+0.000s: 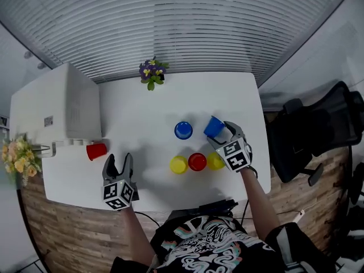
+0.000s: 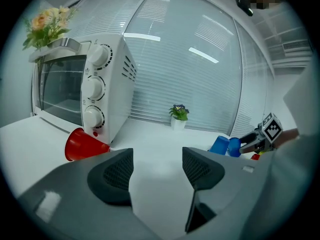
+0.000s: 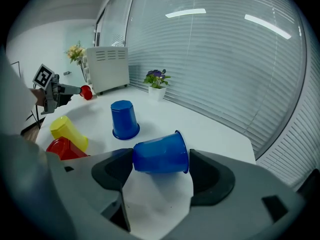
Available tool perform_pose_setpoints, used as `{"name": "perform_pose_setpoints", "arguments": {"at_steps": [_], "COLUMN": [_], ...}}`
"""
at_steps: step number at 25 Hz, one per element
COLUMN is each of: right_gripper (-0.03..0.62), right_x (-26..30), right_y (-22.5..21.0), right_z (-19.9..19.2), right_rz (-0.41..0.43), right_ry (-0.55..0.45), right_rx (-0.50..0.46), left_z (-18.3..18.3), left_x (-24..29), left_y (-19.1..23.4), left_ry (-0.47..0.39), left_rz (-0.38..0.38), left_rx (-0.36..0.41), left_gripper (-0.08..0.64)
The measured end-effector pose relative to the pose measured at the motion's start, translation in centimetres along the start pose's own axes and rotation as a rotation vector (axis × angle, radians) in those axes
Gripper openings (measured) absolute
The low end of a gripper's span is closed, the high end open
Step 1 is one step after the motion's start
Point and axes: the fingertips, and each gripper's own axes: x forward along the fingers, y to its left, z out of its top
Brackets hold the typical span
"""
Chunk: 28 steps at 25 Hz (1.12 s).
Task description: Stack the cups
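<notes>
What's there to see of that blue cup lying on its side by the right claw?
The blue cup looks like smooth plastic, tapered, with a thin rim lip. It lies on its side on the white table, between the right claw's open jaws, base toward one jaw, mouth toward the other.

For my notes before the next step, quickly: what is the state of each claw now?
Left claw: open, empty.
Right claw: open around the blue plastic cup lying on its side, not clamped.
</notes>
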Motion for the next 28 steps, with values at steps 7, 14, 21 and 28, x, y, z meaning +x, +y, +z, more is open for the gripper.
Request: {"name": "perform_pose_setpoints", "arguments": {"at_steps": [7, 14, 21, 28], "right_gripper": [0.351, 0.351, 0.351, 0.351], "right_x": [-0.7, -1.1, -0.5, -0.6], "right_y": [-0.5, 0.6, 1.8, 1.8], "right_z": [-0.1, 1.7, 2.6, 2.7], "right_rz": [-0.008, 0.035, 0.079, 0.077], "right_ry": [-0.024, -0.068, -0.077, -0.083], "right_rx": [0.045, 0.050, 0.035, 0.024], "left_z": [0.1, 0.2, 0.3, -1.0], "left_x": [-0.7, -1.8, -0.6, 1.1], "left_y": [4.8, 10.3, 12.3, 12.4], "left_ry": [0.012, 0.063, 0.098, 0.180], "left_rz": [0.173, 0.394, 0.418, 0.386], "left_rx": [0.004, 0.100, 0.152, 0.184], "left_gripper": [0.295, 0.314, 0.395, 0.348]}}
